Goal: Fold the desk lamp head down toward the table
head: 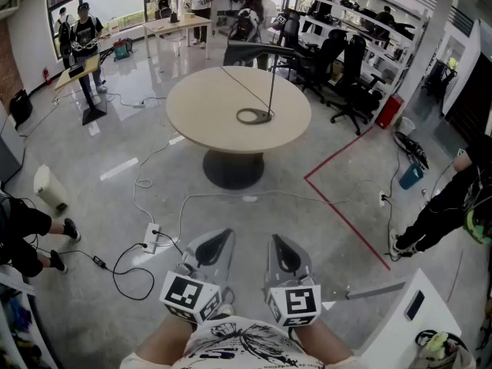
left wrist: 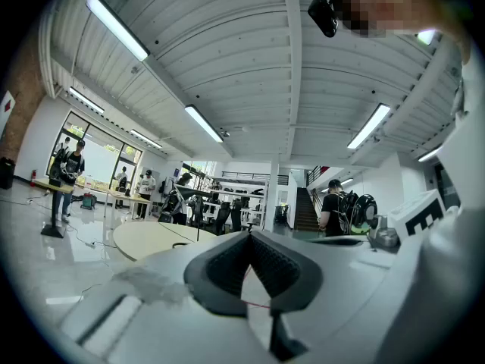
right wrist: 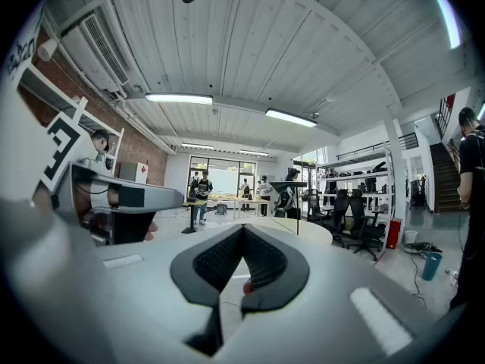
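Observation:
A slim black desk lamp (head: pixel 270 83) stands on a round beige table (head: pixel 200 106) a few steps ahead of me. Its ring base (head: pixel 254 116) rests on the tabletop, the pole is upright and the flat head (head: pixel 254 47) sticks out level to the left. Both grippers are held low near my body, far from the table. My left gripper (head: pixel 224 239) and right gripper (head: pixel 277 242) both have their jaws together with nothing between them. The left gripper view shows the lamp (left wrist: pixel 198 212) small beyond the left gripper (left wrist: pixel 248 235). The right gripper view shows the lamp (right wrist: pixel 296 203) beyond the right gripper (right wrist: pixel 243 227).
Cables and a power strip (head: pixel 151 237) lie on the floor between me and the table. A red tape line (head: pixel 338 206) runs at the right. Black office chairs (head: pixel 346 75) stand behind the table. A white cabinet (head: pixel 407 314) is at my right; people stand around.

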{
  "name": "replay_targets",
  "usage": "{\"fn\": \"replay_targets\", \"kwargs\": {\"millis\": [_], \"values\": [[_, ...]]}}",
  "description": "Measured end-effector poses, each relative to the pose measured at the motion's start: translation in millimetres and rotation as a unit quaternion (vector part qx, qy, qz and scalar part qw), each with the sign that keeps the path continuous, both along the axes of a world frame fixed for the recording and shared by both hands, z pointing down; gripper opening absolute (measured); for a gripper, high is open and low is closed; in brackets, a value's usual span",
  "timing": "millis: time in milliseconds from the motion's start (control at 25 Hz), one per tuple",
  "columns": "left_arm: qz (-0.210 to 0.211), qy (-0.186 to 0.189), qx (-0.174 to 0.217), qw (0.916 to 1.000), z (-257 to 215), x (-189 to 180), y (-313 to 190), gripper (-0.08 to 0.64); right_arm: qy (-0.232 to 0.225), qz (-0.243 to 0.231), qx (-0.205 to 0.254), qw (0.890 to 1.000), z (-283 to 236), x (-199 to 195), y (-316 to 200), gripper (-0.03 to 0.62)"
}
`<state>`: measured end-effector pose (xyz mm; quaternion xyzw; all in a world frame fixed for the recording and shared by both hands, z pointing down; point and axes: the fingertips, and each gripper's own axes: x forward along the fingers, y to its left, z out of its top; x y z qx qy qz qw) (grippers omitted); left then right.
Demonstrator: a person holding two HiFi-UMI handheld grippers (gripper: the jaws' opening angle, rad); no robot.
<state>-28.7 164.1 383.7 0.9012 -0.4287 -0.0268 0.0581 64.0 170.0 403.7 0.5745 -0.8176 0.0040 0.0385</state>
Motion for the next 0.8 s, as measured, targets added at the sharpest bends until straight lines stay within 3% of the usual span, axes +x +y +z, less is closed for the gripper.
{"fn": "replay_targets", "kwargs": {"millis": [800], "values": [[0.012, 0.009, -0.025, 0.9996, 12.4, -2.2, -10.5, 0.005, -0.021, 0.000, -0.015, 1.000, 7.8, 4.7, -9.4, 0.009]]}}
